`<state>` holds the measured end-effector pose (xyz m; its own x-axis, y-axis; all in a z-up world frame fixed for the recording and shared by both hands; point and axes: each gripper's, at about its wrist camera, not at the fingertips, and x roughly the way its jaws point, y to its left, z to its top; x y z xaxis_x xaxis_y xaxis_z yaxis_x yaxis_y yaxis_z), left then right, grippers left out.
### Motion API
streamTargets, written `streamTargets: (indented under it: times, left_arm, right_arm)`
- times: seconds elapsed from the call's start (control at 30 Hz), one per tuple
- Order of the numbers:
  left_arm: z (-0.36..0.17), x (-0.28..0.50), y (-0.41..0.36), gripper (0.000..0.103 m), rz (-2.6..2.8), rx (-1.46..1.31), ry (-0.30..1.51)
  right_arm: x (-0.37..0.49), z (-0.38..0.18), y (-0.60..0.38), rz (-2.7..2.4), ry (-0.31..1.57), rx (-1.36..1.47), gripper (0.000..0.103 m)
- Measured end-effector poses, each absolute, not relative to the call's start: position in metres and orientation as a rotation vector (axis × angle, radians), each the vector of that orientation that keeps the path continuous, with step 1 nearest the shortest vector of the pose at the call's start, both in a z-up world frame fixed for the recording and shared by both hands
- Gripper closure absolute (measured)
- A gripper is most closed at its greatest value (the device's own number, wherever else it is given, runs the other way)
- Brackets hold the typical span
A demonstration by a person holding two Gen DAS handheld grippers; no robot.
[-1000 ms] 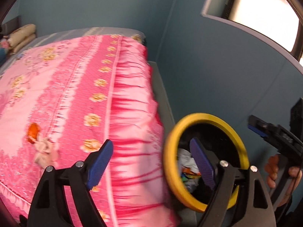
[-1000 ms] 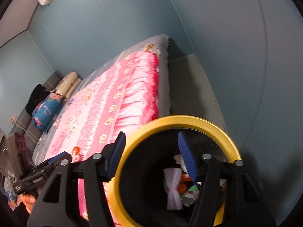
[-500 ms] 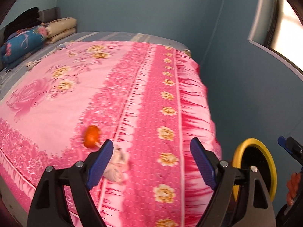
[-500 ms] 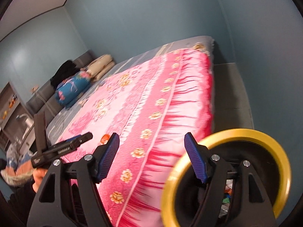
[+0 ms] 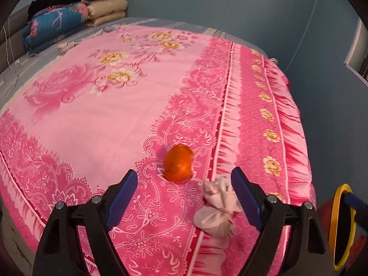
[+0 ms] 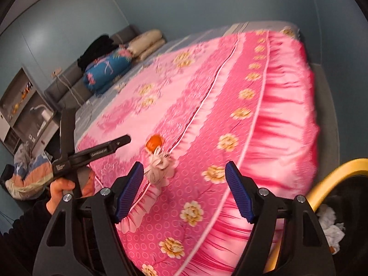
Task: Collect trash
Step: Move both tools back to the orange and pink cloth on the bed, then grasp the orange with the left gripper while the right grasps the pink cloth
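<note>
An orange peel (image 5: 178,166) lies on the pink bedspread (image 5: 103,119), just beyond my open, empty left gripper (image 5: 184,197). A crumpled pale tissue wad (image 5: 217,214) lies beside it, near the right fingertip. In the right wrist view the peel (image 6: 154,143) and the tissue wad (image 6: 158,166) lie ahead of my open, empty right gripper (image 6: 184,191). The yellow-rimmed black trash bin (image 6: 331,179) stands on the floor at the lower right with white trash inside; it also shows in the left wrist view (image 5: 340,227).
Pillows and a blue floral bundle (image 5: 53,26) sit at the head of the bed. Blue walls (image 5: 326,105) close in on the right. A shelf unit (image 6: 25,108) and a pile of clothes (image 6: 27,174) stand left of the bed. The left gripper's body (image 6: 89,155) crosses the right wrist view.
Both grippers have swung left, away from the bin and over the bed. The peel and tissue now lie right in front of the left gripper. Both stay open.
</note>
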<state>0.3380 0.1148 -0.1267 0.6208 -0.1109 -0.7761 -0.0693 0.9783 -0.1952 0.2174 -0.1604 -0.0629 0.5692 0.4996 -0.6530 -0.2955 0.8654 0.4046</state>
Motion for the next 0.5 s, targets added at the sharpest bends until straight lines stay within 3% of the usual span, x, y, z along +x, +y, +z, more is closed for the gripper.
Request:
streamTargets:
  times: [0.5]
  left_arm:
    - [-0.178,0.381,0.132,0.023,-0.037,-0.282,0.988]
  right_arm:
    - [0.263,-0.143,-0.056,0.486,1.022,0.152,0.033]
